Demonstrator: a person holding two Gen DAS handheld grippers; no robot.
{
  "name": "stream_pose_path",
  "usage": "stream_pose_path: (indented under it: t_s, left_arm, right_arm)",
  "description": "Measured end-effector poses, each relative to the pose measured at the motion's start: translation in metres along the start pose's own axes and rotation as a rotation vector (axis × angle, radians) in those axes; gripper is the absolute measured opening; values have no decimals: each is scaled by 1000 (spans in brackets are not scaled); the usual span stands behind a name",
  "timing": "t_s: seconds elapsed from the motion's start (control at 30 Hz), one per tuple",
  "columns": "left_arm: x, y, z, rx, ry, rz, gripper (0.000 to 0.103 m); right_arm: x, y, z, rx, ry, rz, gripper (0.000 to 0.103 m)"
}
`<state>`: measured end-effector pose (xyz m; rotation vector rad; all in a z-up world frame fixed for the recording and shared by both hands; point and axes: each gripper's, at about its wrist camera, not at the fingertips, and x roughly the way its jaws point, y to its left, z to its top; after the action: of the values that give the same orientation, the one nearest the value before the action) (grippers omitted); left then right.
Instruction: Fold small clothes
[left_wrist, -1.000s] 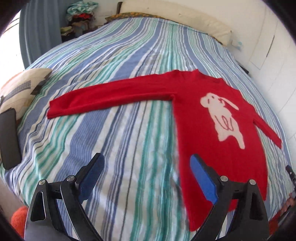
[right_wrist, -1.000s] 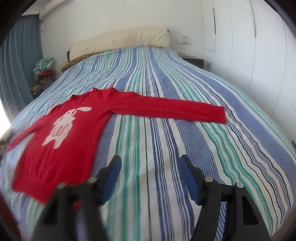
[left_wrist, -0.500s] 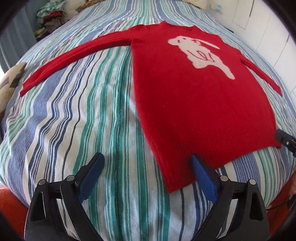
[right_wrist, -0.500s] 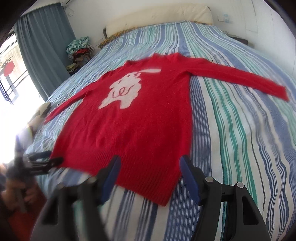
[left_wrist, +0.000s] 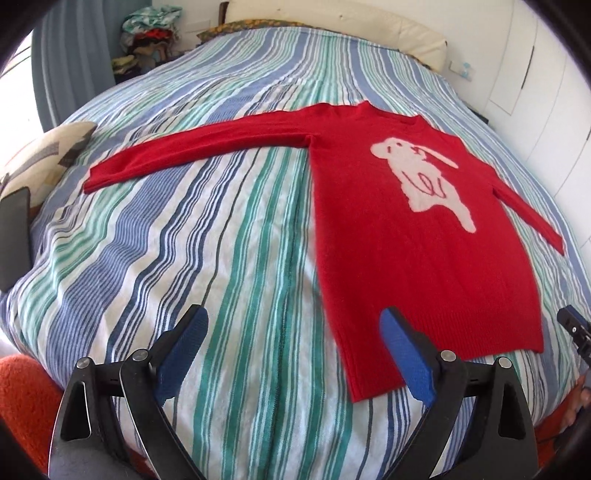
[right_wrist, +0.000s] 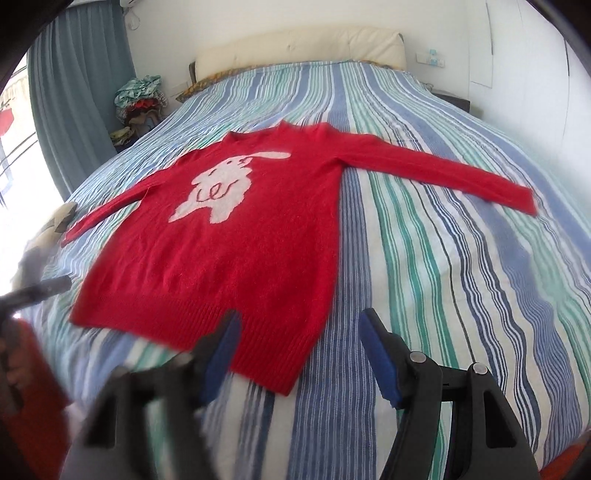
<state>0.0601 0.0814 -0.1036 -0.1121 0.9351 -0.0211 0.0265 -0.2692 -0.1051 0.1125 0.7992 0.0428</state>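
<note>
A striped bed (left_wrist: 155, 258) carries a red jumper (left_wrist: 424, 266) spread face up, white rabbit showing, both sleeves stretched out sideways and the ribbed hem nearest the foot of the bed. The left hand-held gripper (left_wrist: 291, 354) and right hand-held gripper (right_wrist: 299, 354) hover just short of that hem, jaws wide and holding nothing. The fold looks not yet begun; a clean start probably means pinching a sleeve cuff or hem corner squarely, lifting low, and laying it across the body without dragging the soft knit into wrinkles.
</note>
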Motion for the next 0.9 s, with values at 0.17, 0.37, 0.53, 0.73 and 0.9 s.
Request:
stream_pose_path:
  t_s: [0.17, 0.37, 0.53, 0.73, 0.9]
  left_arm:
    - [9, 14, -3, -21, 1, 40, 95]
    - [22, 17, -6, 9, 20, 86, 95]
    - [29, 18, -7, 25, 28, 116, 95]
    - [35, 22, -10, 24, 47, 122, 96]
    - [39, 24, -11, 25, 60, 122, 98]
  right_arm:
    - [2, -19, 0, 41, -5, -49, 65]
    - [7, -32, -3, 91, -4, -69, 65]
    - [8, -38, -4, 110, -6, -85, 65]
    - [10, -42, -6, 129, -1, -87, 65]
    - [8, -47, -5, 141, -13, -93, 65]
